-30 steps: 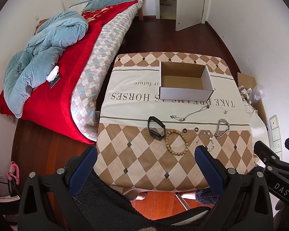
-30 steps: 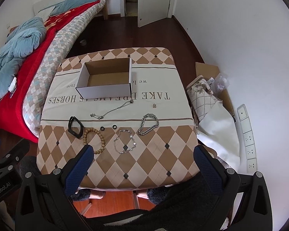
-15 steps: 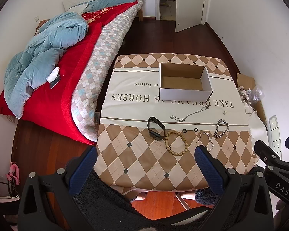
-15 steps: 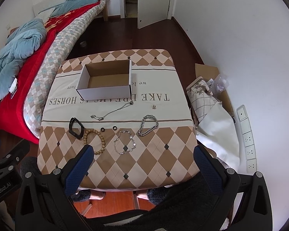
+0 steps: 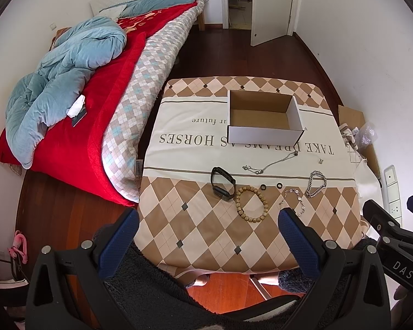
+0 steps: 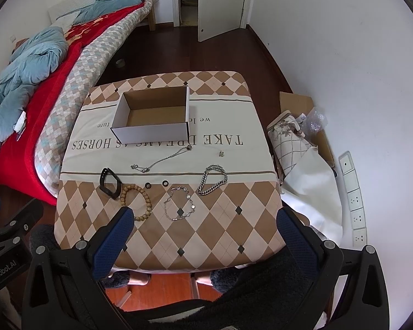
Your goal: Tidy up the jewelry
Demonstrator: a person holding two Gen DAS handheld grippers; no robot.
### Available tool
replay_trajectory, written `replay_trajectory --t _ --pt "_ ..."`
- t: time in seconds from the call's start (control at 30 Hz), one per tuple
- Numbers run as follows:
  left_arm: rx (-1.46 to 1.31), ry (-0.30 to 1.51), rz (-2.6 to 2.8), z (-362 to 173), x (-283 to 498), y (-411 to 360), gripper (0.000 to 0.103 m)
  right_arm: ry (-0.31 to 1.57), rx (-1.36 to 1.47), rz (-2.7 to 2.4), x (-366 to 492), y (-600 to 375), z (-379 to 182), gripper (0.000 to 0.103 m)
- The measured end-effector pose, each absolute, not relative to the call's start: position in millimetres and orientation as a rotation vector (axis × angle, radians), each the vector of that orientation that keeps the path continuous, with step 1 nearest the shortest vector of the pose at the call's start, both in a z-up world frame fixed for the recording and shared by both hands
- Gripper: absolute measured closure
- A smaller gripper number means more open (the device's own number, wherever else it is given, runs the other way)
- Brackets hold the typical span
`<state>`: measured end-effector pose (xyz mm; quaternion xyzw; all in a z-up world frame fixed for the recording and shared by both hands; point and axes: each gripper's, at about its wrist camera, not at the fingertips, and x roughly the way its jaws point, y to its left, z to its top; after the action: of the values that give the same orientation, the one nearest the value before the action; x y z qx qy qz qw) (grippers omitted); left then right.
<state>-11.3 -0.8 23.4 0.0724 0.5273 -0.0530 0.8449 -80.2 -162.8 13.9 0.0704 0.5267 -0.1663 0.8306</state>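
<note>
An empty white cardboard box (image 5: 264, 134) (image 6: 151, 134) stands on the far half of a small table. In front of it lie a thin silver necklace (image 6: 162, 159), a black band (image 5: 222, 183) (image 6: 110, 183), a wooden bead bracelet (image 5: 251, 204) (image 6: 137, 202), two small black rings (image 6: 156, 184), a silver link bracelet (image 6: 180, 203), a thick silver chain bracelet (image 6: 212, 183) and a tiny earring (image 6: 221, 153). My left gripper (image 5: 206, 231) and right gripper (image 6: 203, 228) are both open and empty, held high above the table's near edge.
The table wears a checked cloth (image 5: 195, 228) with printed words. A bed with a red blanket and blue duvet (image 5: 63, 82) stands to the left. Bags and cardboard (image 6: 303, 143) lie on the floor at the right by the wall. A door (image 6: 220, 2) stands open behind.
Both grippers have risen and drawn back slightly, so the table looks a little smaller. Nothing on the table has moved.
</note>
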Motion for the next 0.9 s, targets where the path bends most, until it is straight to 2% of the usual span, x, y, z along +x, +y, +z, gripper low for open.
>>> replay_trajectory --t 0.9 --pt "0.15 1.104 -0.114 29.4 -10.7 -5.8 0.0 1.103 0.141 -0.346 -77.9 -159.3 21.9 0.0"
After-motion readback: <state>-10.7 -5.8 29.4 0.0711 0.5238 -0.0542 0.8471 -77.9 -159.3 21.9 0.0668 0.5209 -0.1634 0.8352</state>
